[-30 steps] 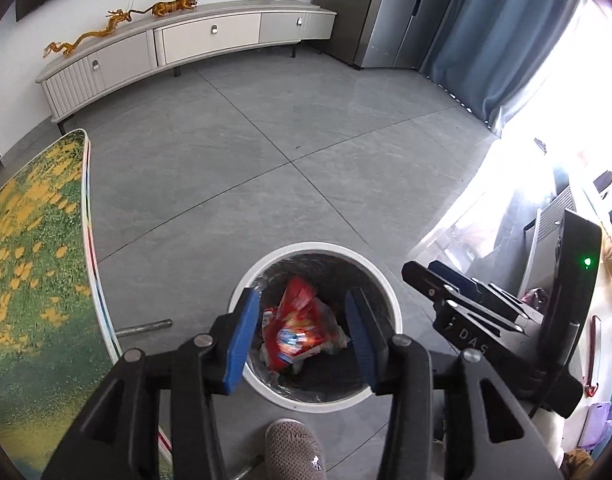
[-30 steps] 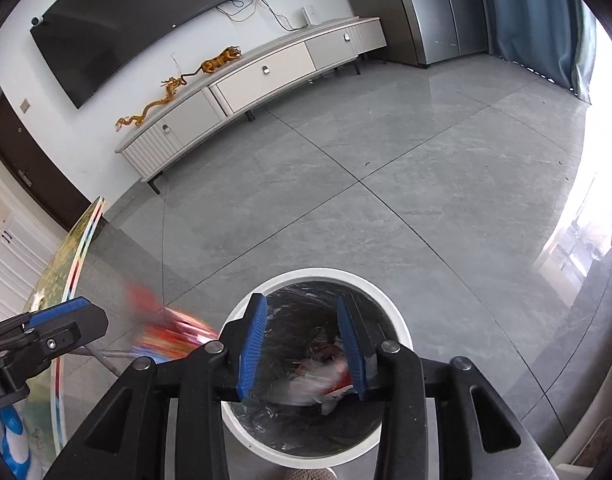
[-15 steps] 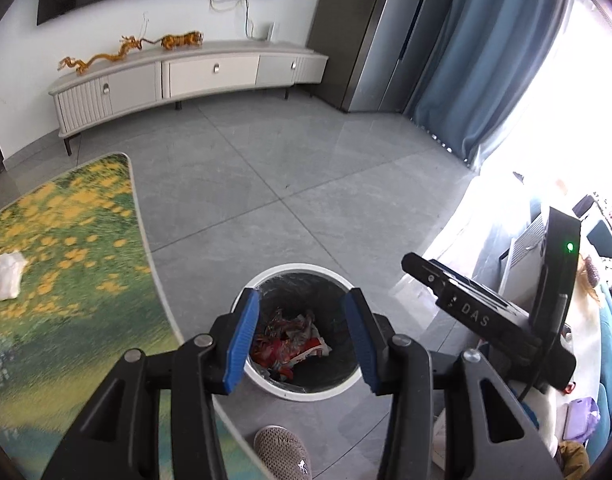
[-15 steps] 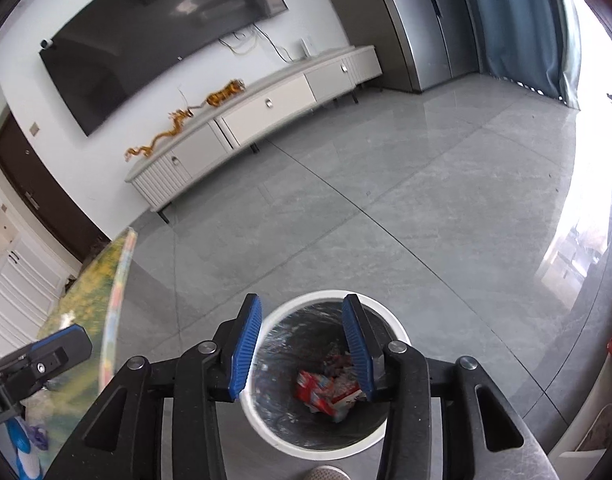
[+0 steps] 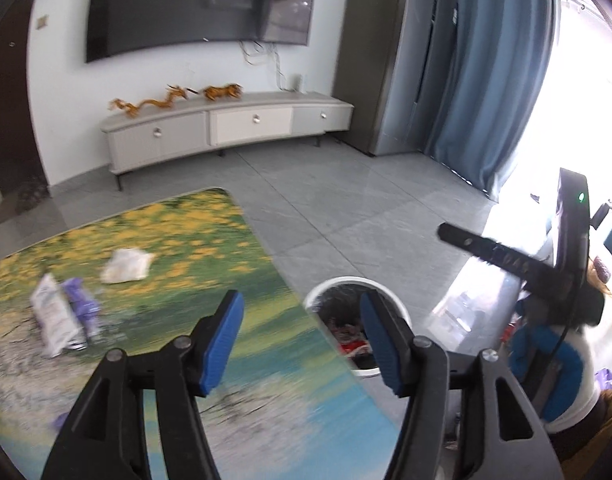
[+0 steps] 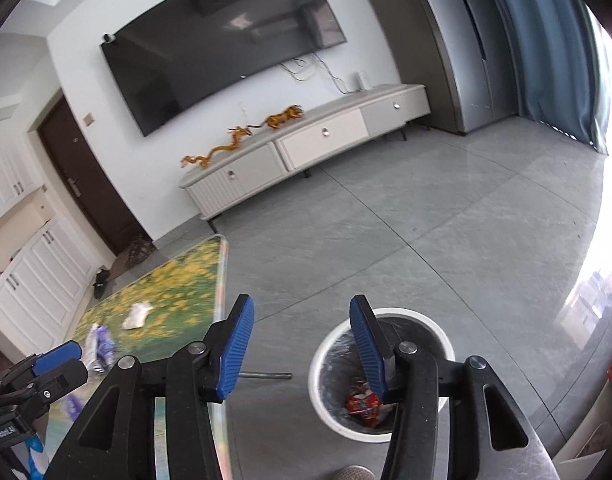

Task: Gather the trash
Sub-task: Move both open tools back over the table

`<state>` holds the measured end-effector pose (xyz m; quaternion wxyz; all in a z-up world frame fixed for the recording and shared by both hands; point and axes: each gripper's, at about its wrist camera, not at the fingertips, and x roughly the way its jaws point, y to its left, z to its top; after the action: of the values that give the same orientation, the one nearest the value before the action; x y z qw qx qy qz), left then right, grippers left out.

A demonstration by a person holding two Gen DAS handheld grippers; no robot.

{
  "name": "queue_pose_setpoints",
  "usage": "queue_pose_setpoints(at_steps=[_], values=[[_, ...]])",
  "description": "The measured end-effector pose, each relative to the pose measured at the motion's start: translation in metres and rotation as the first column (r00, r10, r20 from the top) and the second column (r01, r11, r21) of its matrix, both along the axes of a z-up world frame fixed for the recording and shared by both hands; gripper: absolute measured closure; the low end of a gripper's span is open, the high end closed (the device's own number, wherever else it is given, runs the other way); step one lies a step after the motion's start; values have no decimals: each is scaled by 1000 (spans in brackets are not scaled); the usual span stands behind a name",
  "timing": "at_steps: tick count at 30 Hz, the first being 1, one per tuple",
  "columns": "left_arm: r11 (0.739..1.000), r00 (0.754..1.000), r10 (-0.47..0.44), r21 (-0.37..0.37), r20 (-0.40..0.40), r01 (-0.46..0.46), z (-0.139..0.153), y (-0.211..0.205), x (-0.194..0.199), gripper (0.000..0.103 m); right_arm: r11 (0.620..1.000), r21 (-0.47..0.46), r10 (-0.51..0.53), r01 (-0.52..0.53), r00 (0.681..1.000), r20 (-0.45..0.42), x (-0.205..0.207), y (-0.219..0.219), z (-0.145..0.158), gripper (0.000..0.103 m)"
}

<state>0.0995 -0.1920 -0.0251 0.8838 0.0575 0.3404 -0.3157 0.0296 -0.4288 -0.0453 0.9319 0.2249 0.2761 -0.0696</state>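
Bin (image 6: 380,376) stands on the grey floor (image 6: 446,240) just beside the edge of the surface (image 5: 209,240): white rim, dark liner, red wrappers (image 6: 362,402) lying at the bottom. Left wrist view shows the same bin (image 5: 356,320) partly behind the surface edge and one fingertip.

Left hand-held gripper (image 5: 299,338) hangs over the near part of the surface, blue pads wide apart, nothing between them. Right hand-held gripper (image 6: 301,348) is held above the floor between surface edge and bin, pads also spread wide and empty; its right pad overlaps the bin's mouth in view.

Trash on the surface, well apart from the bin:
- white crumpled packet (image 5: 125,266) toward the far side, on the yellow flower print; also seen from the right wrist (image 6: 137,315).
- white bag (image 5: 55,326) toward the left, touching a purple wrapper (image 5: 81,310) beside it.
- small purple scrap (image 5: 59,420) near the left hand-held gripper's body, blurred.

Left view is motion-blurred, so the labels cannot be read.

Background: TV (image 6: 225,64) on the wall, long cabinet (image 6: 306,152) under it with golden figurines (image 6: 241,138), blue curtain (image 5: 494,92) by the bright window.
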Motion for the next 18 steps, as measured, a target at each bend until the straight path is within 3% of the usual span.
queue_pose_setpoints(at_steps=[8,18], values=[[992,992,121,-40,39,-120,8,97,-22,42,996,-41,81,-80,996,38,-4,51,26,52],[953,955,293,-93,54,-287,6,207,-54,42,982,-77,174,-170,983,54,-14,96,40,51]])
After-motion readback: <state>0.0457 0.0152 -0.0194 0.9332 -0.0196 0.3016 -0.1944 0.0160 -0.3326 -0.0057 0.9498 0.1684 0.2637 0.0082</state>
